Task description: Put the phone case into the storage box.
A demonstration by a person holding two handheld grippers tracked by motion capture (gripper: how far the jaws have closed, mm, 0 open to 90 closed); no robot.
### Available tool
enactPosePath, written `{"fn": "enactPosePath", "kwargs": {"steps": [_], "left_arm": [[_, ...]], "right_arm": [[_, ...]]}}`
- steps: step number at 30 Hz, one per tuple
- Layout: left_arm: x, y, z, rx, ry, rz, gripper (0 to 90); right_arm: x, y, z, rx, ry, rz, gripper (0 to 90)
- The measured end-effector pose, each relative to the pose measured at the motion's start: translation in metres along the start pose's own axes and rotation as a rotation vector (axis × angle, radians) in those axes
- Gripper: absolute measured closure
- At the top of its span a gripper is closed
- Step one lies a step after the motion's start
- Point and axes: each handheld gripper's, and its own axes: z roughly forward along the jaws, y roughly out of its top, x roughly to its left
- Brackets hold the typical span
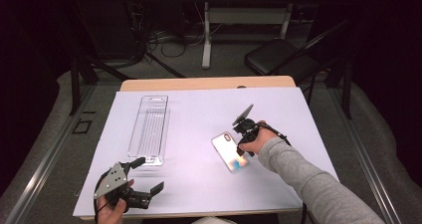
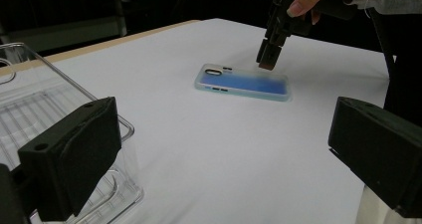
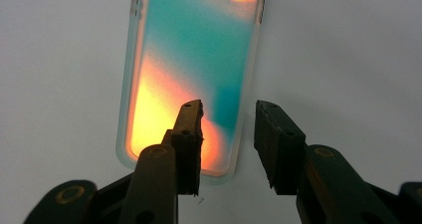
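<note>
**Over the Phone Case, One Gripper Poised**

At the table's right centre, a phone case (image 1: 230, 151) is laid flat on the white sheet (image 1: 199, 119), its camera cut-out at the far end. Over its near right edge the right gripper (image 1: 242, 151) is held, pointing down. In the right gripper view, the jaws are seen part spread, one above the case's iridescent back, the other beyond its edge at 3 o'clock; nothing is pinched, and whether the case is touched cannot be told. Toward 9 o'clock of the case, a clear plastic tray (image 1: 148, 129) is set lengthwise. At 7 o'clock, near the table's front edge, the left gripper (image 1: 149, 174) is held with jaws spread wide, empty.
</note>
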Motion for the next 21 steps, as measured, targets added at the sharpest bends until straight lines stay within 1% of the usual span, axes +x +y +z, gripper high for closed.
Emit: {"fn": "enactPosePath", "kwargs": {"steps": [1, 3, 4, 5, 6, 8, 9, 10, 11, 12, 15, 21], "left_arm": [[0.000, 0.000, 0.000, 0.000, 0.000, 0.000, 0.5], [0.000, 0.000, 0.000, 0.000, -0.001, 0.000, 0.5], [0.000, 0.000, 0.000, 0.001, 0.000, 0.000, 0.4], [0.000, 0.000, 0.000, 0.000, -0.003, 0.000, 0.4], [0.000, 0.000, 0.000, 0.000, -0.003, 0.000, 0.4], [0.000, 0.000, 0.000, 0.000, -0.003, 0.000, 0.5], [0.000, 0.000, 0.000, 0.000, -0.003, 0.000, 0.4], [0.000, 0.000, 0.000, 0.002, -0.001, 0.000, 0.4], [0.000, 0.000, 0.000, 0.001, -0.002, 0.000, 0.5], [0.000, 0.000, 0.000, 0.002, 0.002, 0.000, 0.5], [0.000, 0.000, 0.000, 0.001, -0.001, 0.000, 0.4], [0.000, 0.000, 0.000, 0.001, -0.003, 0.000, 0.4]], "right_arm": [[0.000, 0.000, 0.000, 0.011, -0.002, 0.000, 65.3], [0.000, 0.000, 0.001, 0.006, -0.003, 0.004, 65.9], [0.000, -0.001, 0.005, -0.013, 0.001, 0.006, 67.1], [0.000, -0.001, 0.006, -0.014, 0.002, 0.010, 67.4], [0.001, -0.001, 0.006, -0.010, 0.001, 0.017, 67.8], [0.000, -0.001, 0.007, -0.003, -0.003, 0.011, 69.8], [0.001, -0.002, 0.011, -0.049, 0.002, 0.019, 70.4], [0.002, -0.003, 0.011, -0.043, 0.002, 0.039, 70.8], [0.002, -0.003, 0.011, -0.044, 0.002, 0.044, 71.2], [0.001, -0.002, 0.011, -0.041, 0.001, 0.039, 71.2], [0.000, -0.002, 0.011, -0.002, -0.012, 0.033, 71.5], [0.000, -0.003, 0.015, -0.002, -0.017, 0.035, 72.9]]}}
